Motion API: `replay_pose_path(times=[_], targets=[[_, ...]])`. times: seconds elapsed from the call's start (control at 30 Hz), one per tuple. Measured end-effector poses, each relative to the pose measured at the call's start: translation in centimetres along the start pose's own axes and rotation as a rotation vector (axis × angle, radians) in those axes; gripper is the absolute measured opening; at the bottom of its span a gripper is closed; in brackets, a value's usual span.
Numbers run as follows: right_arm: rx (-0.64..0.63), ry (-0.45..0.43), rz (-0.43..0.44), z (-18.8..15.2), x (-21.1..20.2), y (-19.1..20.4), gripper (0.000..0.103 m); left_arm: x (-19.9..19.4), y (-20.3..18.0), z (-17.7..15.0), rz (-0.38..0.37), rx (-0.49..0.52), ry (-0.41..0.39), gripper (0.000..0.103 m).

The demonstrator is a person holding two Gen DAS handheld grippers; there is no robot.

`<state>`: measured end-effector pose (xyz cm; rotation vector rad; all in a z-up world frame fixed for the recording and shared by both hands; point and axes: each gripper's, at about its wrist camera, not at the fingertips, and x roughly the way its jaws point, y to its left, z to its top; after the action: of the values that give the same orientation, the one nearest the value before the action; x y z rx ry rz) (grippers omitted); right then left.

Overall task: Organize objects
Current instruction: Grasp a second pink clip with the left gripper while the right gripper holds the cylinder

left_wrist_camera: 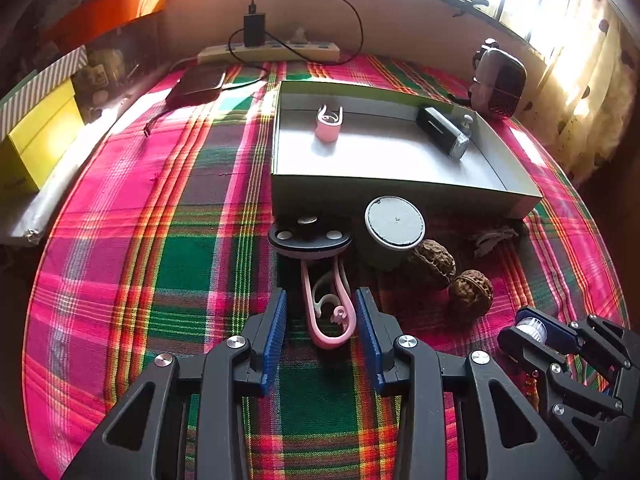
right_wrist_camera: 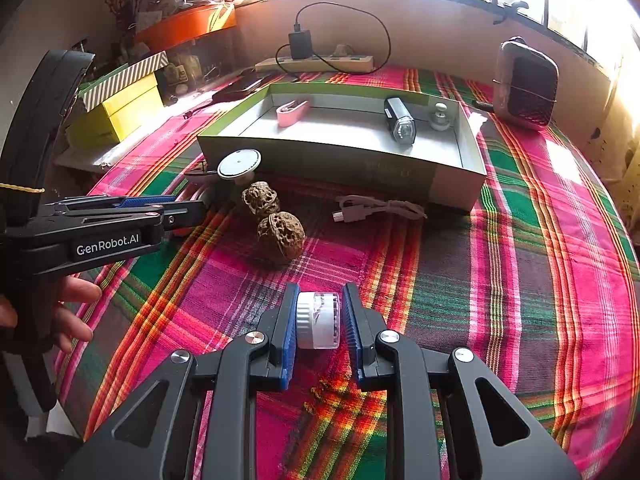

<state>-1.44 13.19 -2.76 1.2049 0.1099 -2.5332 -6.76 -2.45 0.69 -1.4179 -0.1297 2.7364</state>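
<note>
Low centre, a small white cap (right_wrist_camera: 318, 326) is being gripped by the right tool (right_wrist_camera: 319, 322); a pink loop (left_wrist_camera: 328, 312) is being straddled, untouched, by the wide-open left tool (left_wrist_camera: 321, 320).

A woven plaid cloth (right_wrist_camera: 500, 264) of pink, green and orange covers the table, its weave matt and slightly coarse; toward the far edge a shallow cardboard box (right_wrist_camera: 400, 176) shows a smooth, pale, matt lining, while two walnuts (right_wrist_camera: 280, 236) before its near wall look deeply wrinkled and rough; the black plastic grippers carry ribbed blue pads (right_wrist_camera: 352, 320), and a small white bottle (right_wrist_camera: 318, 320) with a ridged plastic cap appears glossy
</note>
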Motion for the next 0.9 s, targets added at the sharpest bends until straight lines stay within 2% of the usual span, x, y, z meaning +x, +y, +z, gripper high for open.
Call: replay_pose_path(times=[0.43, 0.5, 0.63, 0.9], targets=[[0.001, 0.004, 0.003, 0.04, 0.15, -0.14, 0.023, 0.18, 0.11, 0.31, 0.016, 0.018, -0.009, 0.032], [0.002, 0.004, 0.004, 0.04, 0.15, -0.13, 0.023, 0.15, 0.16, 0.28, 0.017, 0.015, -0.011, 0.031], [0.001, 0.004, 0.003, 0.04, 0.16, -0.12, 0.023, 0.16, 0.34, 0.25, 0.032, 0.012, -0.013, 0.022], [-0.001, 0.005, 0.000, 0.03, 0.16, -0.06, 0.023, 0.12, 0.46, 0.22, 0.027, 0.009, -0.019, 0.021]])
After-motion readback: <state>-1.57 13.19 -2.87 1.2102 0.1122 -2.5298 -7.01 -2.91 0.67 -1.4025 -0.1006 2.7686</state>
